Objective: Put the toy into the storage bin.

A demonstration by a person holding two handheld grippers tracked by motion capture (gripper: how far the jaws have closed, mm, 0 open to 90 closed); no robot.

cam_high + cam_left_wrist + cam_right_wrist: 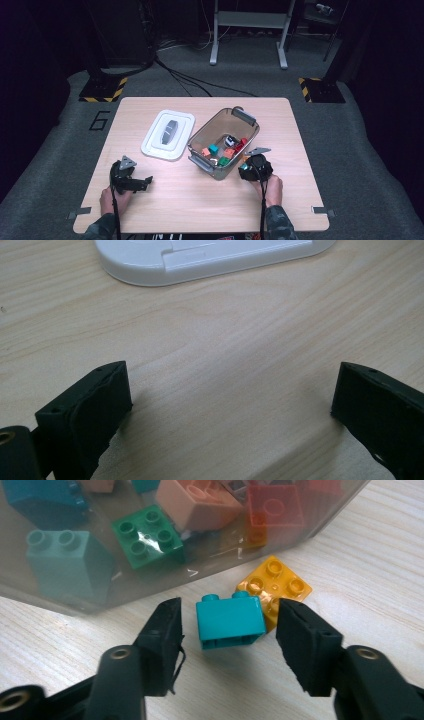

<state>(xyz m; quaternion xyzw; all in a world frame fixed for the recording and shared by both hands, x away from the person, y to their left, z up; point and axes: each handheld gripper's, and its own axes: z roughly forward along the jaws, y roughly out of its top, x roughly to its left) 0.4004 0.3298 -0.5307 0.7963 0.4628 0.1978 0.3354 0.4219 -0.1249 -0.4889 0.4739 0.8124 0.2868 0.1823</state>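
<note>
A teal brick point(230, 620) lies on the table just outside the clear plastic bin point(55, 602), leaning against a flat yellow brick point(280, 580). My right gripper point(230, 612) straddles the teal brick, with a narrow gap showing at each pad, so it is open around it. In the high view that right gripper point(246, 164) sits low at the bin's near right corner. My left gripper point(232, 385) rests over bare wood with its jaws wide apart and nothing between them; in the high view this left gripper point(145, 181) is at the front left.
The bin point(248, 120) stands at the table's middle and holds several coloured bricks, among them a green brick point(147, 535) and a pale teal brick point(65, 565). Its white lid point(167, 134) lies flat to its left, and the same lid point(200, 260) is ahead of my left jaws.
</note>
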